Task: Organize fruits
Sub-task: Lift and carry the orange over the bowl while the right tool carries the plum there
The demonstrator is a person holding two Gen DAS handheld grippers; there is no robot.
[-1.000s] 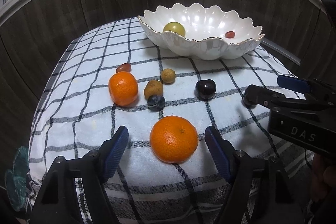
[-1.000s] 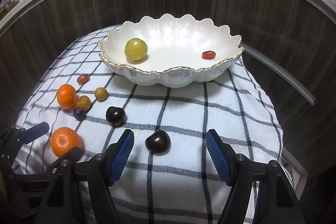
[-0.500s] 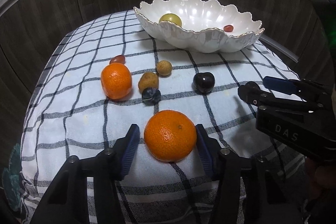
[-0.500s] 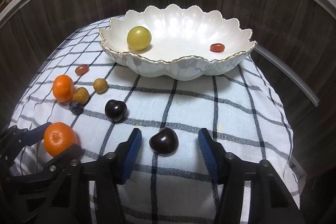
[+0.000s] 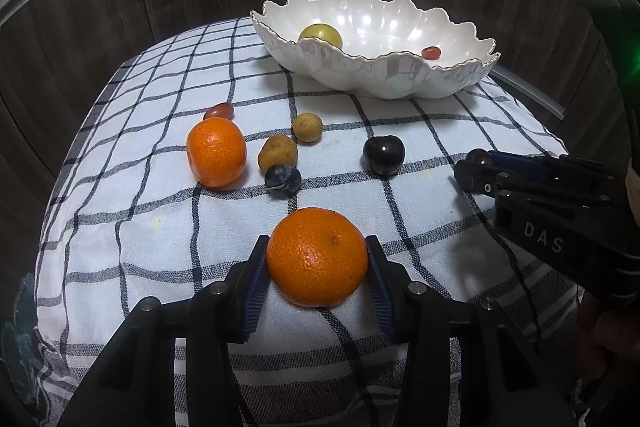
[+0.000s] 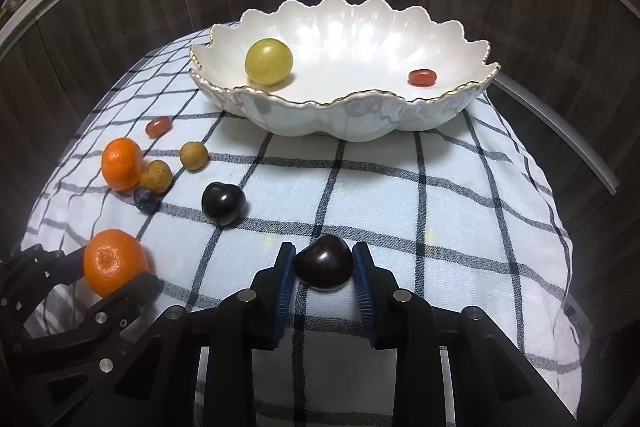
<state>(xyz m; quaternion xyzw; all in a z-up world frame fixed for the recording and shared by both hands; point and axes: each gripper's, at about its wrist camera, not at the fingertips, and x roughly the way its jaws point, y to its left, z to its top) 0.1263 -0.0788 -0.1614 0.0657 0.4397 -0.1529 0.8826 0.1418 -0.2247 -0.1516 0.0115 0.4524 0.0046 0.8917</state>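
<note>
Orange mandarin pinched inside left gripper

The right hand-held gripper, just closing, pinches a dark cherry on the checked cloth.

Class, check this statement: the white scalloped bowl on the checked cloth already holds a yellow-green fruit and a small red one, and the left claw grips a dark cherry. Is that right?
Not quite. The left claw grips an orange, as the left wrist view shows. The rest stands: the bowl holds the yellow-green fruit and the small red one.
</note>
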